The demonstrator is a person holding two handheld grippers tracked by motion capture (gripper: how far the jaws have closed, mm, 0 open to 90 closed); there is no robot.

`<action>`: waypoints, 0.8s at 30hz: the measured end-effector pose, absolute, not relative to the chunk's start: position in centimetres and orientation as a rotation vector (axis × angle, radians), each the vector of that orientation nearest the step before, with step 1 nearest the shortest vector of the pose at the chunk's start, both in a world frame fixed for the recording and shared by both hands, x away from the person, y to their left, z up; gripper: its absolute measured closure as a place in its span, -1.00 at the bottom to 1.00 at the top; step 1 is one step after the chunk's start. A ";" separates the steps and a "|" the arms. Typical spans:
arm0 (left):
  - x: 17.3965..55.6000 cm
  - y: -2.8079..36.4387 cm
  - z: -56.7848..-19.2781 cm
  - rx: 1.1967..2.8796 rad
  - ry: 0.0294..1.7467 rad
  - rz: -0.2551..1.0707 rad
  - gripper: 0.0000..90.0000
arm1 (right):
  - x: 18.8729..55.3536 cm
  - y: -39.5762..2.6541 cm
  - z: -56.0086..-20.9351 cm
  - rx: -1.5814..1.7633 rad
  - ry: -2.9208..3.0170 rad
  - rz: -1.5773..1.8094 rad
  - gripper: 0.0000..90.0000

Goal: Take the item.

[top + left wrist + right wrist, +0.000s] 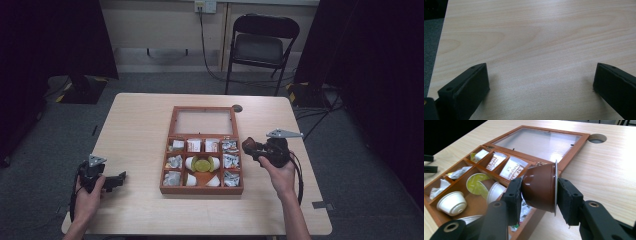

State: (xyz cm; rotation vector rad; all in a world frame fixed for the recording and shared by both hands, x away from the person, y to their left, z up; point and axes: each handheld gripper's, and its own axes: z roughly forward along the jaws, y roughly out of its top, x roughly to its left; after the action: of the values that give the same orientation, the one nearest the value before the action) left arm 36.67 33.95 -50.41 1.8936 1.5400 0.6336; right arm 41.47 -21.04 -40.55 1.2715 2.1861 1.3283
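Capsule (540, 187), brown, clamped in right gripper (539, 195): one jaw on the domed base, the other flat against the foil rim, so the capsule's axis runs jaw to jaw, lying sideways rather than upright. Held just beside the right edge of the wooden box (201, 190), over the right-hand column of compartments or slightly outside it; cannot tell which from the high view. Seen there as a dark lump at the right gripper (251, 146), near the far-right corner of the compartment grid. Box lid (537, 141) lying open and flat on the far side, glass panel up. Middle compartment holding white capsules (451, 203) and a yellow-lidded one (475, 183); far row with paper sachets (512, 168); left and right columns with crumpled silver wrappers (174, 162). Judged: next move turns on the short travel leftward from the gripper into the box, toward the middle compartment with the other capsules, and probably on turning the wrist so the capsule drops dome-down or rim-down rather than rolling. Right hand (280, 172) clearly the nearer one. Left gripper (541, 82) wide apart, holding nothing, resting low over bare tabletop (536, 37) at the near left (107, 180), well apart from the box.
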 end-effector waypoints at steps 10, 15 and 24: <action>36.7 34.0 -50.4 1.894 1.540 0.633 -1.00 | 42.1 -21.9 -41.4 1.308 2.182 1.278 0.26; 36.7 34.0 -50.4 1.894 1.540 0.633 -1.00 | 42.4 -22.3 -41.9 1.330 2.181 1.259 0.26; 36.7 33.9 -50.4 1.893 1.541 0.634 -1.00 | 42.9 -22.9 -43.5 1.377 2.190 1.193 0.26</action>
State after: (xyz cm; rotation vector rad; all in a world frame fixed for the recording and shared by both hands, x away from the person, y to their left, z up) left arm 36.67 33.95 -50.41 1.8927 1.5413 0.6338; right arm 42.93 -22.93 -43.53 1.3774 2.1902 1.1932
